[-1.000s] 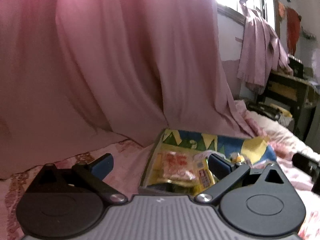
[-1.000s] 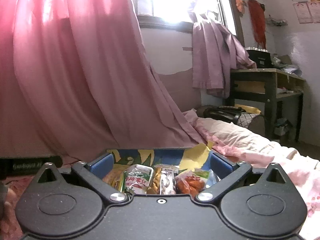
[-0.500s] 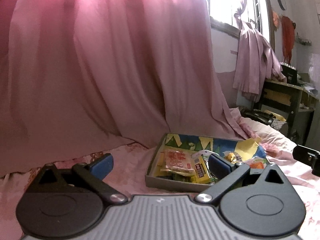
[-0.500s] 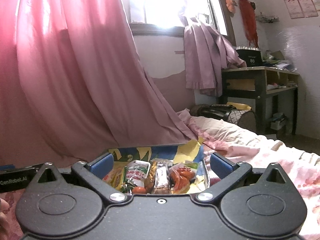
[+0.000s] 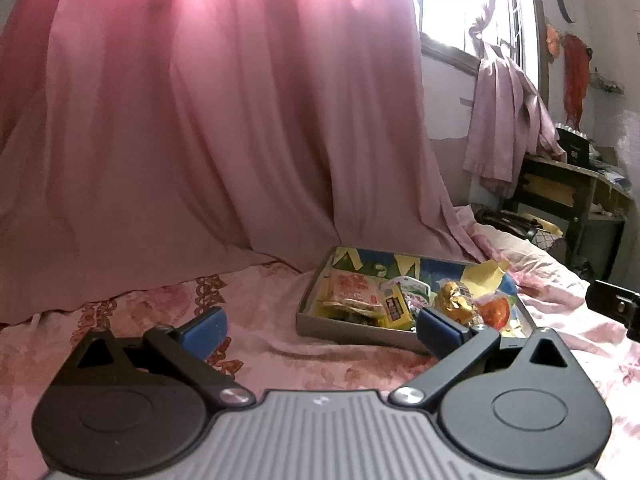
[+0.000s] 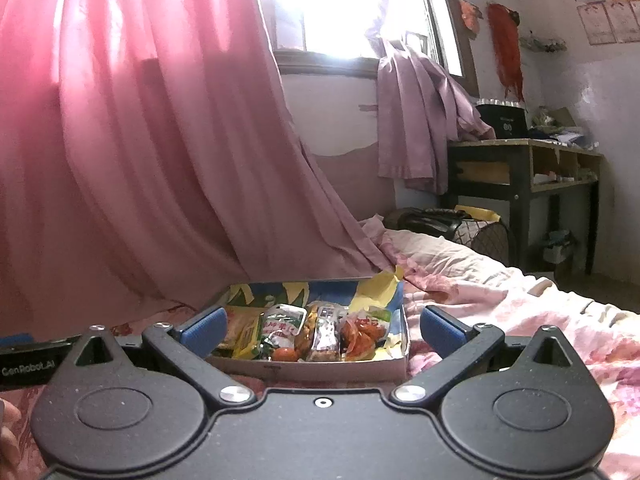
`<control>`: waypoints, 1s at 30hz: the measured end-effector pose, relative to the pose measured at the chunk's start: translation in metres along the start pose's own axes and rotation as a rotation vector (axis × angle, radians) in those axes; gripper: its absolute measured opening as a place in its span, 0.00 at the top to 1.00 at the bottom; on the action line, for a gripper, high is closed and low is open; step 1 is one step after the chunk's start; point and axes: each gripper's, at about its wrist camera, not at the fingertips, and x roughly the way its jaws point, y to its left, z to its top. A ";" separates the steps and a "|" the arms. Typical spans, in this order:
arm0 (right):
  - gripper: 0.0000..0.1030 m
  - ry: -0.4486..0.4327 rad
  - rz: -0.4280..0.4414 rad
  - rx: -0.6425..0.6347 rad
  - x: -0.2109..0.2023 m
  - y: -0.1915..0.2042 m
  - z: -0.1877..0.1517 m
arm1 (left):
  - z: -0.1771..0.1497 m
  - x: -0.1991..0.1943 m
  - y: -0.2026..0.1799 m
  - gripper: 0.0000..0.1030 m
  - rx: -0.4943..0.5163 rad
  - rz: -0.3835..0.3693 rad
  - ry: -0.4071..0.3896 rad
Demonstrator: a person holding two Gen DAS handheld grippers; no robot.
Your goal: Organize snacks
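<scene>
Both of our grippers had drawn back and up from the snack box (image 5: 356,330) over the last second, so that it sat smaller and farther ahead in each view than before. We held the left gripper (image 5: 320,330) with its jaws wide apart and empty, aimed mostly at the pink bedspread (image 5: 260,320) left of the box, whose near corner lay behind the right-hand blue pad. Our right gripper (image 6: 322,330) was likewise spread and empty, and the box (image 6: 316,368) sat squarely in its gap but well ahead. The box rested on the bed by the pink curtain (image 6: 160,160), with the snack packets (image 6: 316,330) lying side by side inside. We judged that the sorting looked finished, which would explain both tools hanging clear of it
</scene>
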 end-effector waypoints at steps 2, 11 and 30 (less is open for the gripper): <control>0.01 -0.001 0.003 -0.005 -0.006 0.000 -0.001 | -0.002 -0.005 0.000 0.00 0.002 0.000 -0.003; 0.01 -0.005 0.005 -0.010 -0.022 0.000 -0.003 | -0.010 -0.019 -0.001 0.00 0.011 0.004 0.003; 0.01 0.076 -0.001 -0.010 -0.052 0.005 -0.018 | -0.025 -0.046 -0.004 0.00 0.042 0.004 0.023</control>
